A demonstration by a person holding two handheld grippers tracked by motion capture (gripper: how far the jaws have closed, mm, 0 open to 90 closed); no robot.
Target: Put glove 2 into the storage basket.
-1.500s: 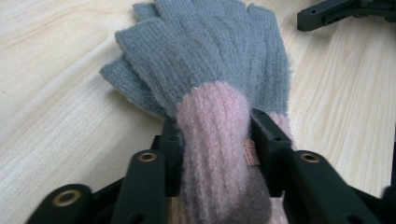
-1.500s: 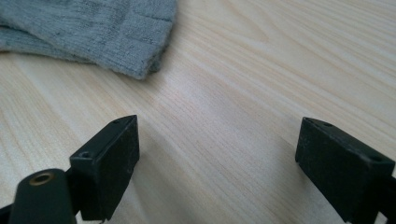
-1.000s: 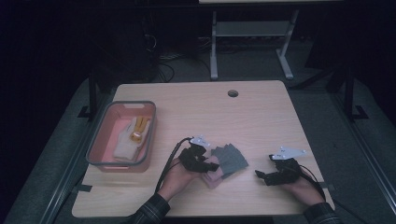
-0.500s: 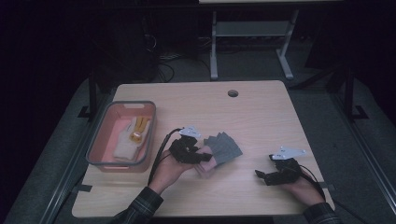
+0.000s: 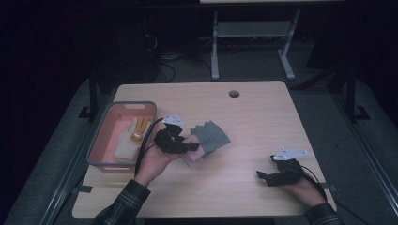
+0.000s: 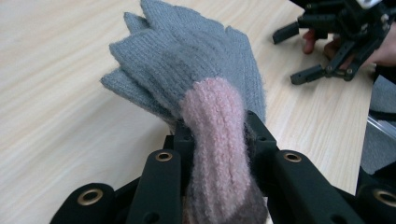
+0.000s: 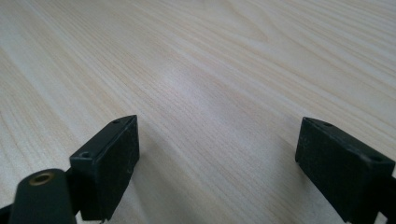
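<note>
the left tool is clamped on the pink cuff of a grey glove, holding it just above the wooden counter, beside a pink bin. the right tool rests near the counter's right edge, jaws wide with nothing between them.

What I can't make out

My left gripper hides the glove's pink cuff end at the frame's bottom; the things in the pink bin, left of centre, are too small to identify.
</note>
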